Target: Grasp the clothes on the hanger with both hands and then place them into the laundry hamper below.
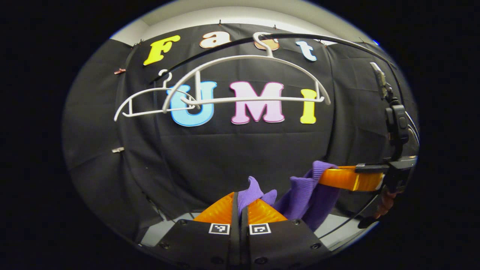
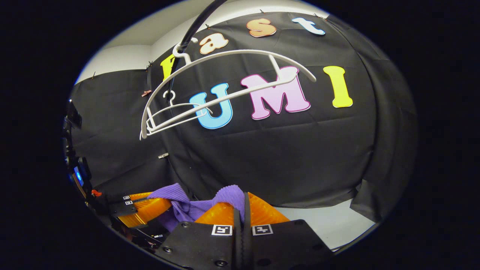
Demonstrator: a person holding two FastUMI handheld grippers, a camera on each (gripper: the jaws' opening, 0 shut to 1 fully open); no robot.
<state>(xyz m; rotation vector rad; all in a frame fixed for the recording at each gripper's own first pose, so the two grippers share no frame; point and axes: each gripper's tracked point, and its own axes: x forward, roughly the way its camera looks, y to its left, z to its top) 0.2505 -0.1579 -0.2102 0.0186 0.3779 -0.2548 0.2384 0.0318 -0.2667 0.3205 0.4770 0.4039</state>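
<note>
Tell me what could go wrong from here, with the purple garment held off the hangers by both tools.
1. The left tool pinches only a small fold of the purple garment, so it might slip free on the way down.
2. The right tool also grips near an edge; pulling the tools apart could tug the fabric out.
3. No hamper is in view, so the drop would be aimed blind.
4. The white hangers hang close above; lifting could snag them.
</note>
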